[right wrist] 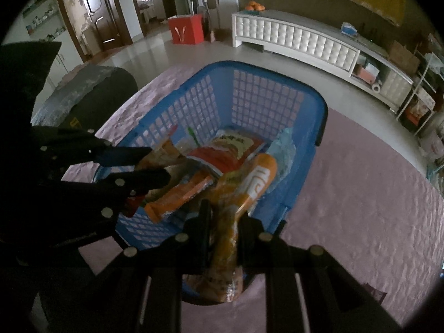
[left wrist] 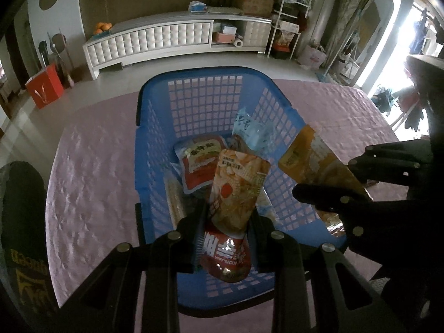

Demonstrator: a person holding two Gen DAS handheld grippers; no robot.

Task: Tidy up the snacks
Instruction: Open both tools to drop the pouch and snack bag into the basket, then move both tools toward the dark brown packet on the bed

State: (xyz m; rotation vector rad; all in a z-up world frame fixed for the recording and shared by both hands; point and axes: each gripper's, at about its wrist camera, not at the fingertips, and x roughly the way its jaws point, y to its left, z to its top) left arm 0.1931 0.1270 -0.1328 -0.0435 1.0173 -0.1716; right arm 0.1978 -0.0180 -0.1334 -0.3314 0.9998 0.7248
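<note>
A blue plastic basket (left wrist: 155, 127) (right wrist: 310, 105) stands on a pink-covered table and holds several snack packs, among them a red and white pack (left wrist: 199, 166) (right wrist: 230, 149) and a pale blue pack (left wrist: 249, 127) (right wrist: 284, 144). My left gripper (left wrist: 226, 219) is shut on a red and orange konjak snack pack (left wrist: 236, 191), held over the basket's near end. My right gripper (right wrist: 224, 219) is shut on a yellow-orange snack pack (right wrist: 244, 191), also over the basket. In the left wrist view the right gripper (left wrist: 327, 191) comes in from the right with its yellow pack (left wrist: 313, 155). The left gripper (right wrist: 149, 163) shows at left in the right wrist view.
The pink tablecloth (left wrist: 91, 166) (right wrist: 360, 208) surrounds the basket. A dark bag (left wrist: 22, 222) (right wrist: 91, 97) lies at the table's left edge. Beyond the table are a white cabinet (left wrist: 155, 38), a red box (left wrist: 44, 88) and a wire shelf (left wrist: 288, 25).
</note>
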